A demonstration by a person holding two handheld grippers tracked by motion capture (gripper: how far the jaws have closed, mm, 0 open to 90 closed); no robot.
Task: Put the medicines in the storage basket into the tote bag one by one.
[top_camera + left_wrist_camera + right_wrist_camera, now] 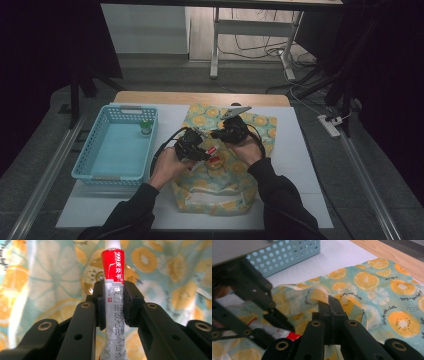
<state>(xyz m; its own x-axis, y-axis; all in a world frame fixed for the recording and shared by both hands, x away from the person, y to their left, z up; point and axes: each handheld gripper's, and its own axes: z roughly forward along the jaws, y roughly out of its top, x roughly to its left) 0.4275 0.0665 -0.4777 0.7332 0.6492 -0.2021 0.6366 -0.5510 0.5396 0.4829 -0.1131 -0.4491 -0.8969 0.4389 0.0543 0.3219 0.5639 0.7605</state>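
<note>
A fabric bag (255, 125) printed with orange slices lies on the white mat. My left gripper (209, 153) is shut on a red and white tube (215, 160) just above the bag's open mouth. In the left gripper view the pads (100, 305) press the tube (112, 267) at its middle, its white cap pointing away toward the bag's cloth (50, 277). My right gripper (216, 134) is shut on the bag's edge. In the right gripper view its jaws (329, 307) pinch a raised fold of the bag (387, 290), with the tube (274, 332) at lower left.
A light blue perforated basket (95, 150) stands left of the bag on the mat (300, 175), with a small green-capped bottle (146, 127) in its far right corner. The basket's wall (294, 252) shows behind the bag. The wooden table edge (200, 97) lies beyond.
</note>
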